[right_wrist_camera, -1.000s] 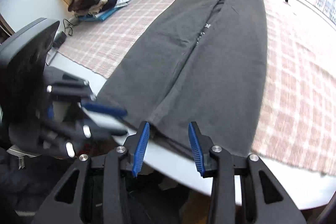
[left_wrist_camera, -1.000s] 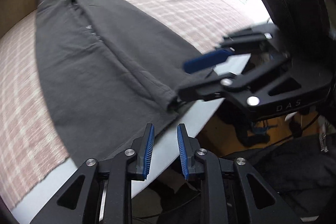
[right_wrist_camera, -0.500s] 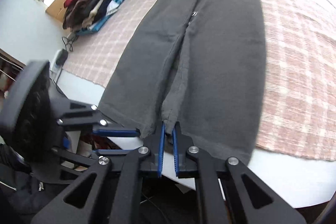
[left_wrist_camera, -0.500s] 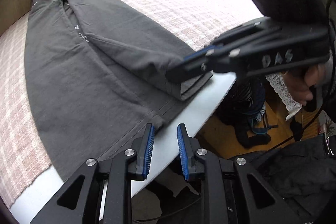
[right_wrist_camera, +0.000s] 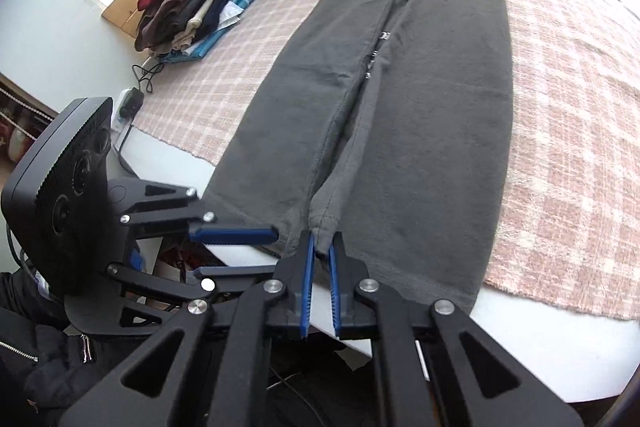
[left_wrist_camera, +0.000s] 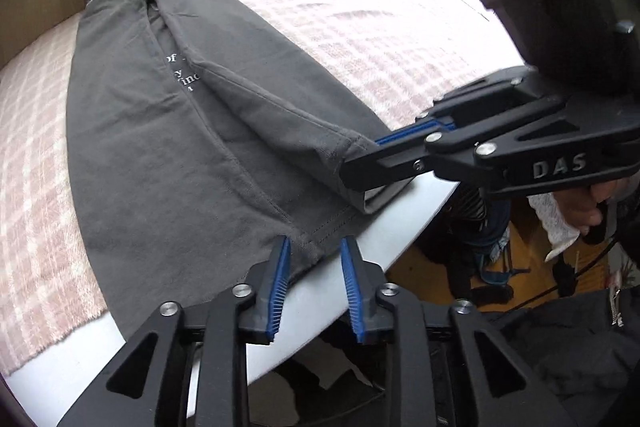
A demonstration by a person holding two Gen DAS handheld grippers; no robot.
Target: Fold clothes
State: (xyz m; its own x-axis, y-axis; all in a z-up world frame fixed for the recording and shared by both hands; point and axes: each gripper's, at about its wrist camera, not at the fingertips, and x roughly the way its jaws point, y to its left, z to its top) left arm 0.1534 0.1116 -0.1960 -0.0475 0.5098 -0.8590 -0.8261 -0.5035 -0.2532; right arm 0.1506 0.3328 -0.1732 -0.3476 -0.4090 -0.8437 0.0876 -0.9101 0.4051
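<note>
A long dark grey garment (left_wrist_camera: 180,167) (right_wrist_camera: 420,107) with small white print lies flat on a pink checked blanket, both sides folded in to the middle. Its near hem reaches the white table edge. My right gripper (right_wrist_camera: 322,247) (left_wrist_camera: 360,157) is shut on the hem corner of the right folded flap and holds it slightly raised. My left gripper (left_wrist_camera: 314,247) (right_wrist_camera: 272,251) sits at the hem just left of it. Its jaws are opening, with the hem edge between the blue pads and not pinched.
The pink checked blanket (left_wrist_camera: 360,27) (right_wrist_camera: 580,107) covers most of the white table (left_wrist_camera: 320,307) (right_wrist_camera: 520,327). A stack of folded clothes (right_wrist_camera: 200,7) lies at the far left. A power strip with cables (right_wrist_camera: 130,103) sits by the left edge. Windows run behind.
My right gripper came in from the right and shut on the flap's hem corner. The left gripper's jaws have widened a little, and the hem now lies between them.
</note>
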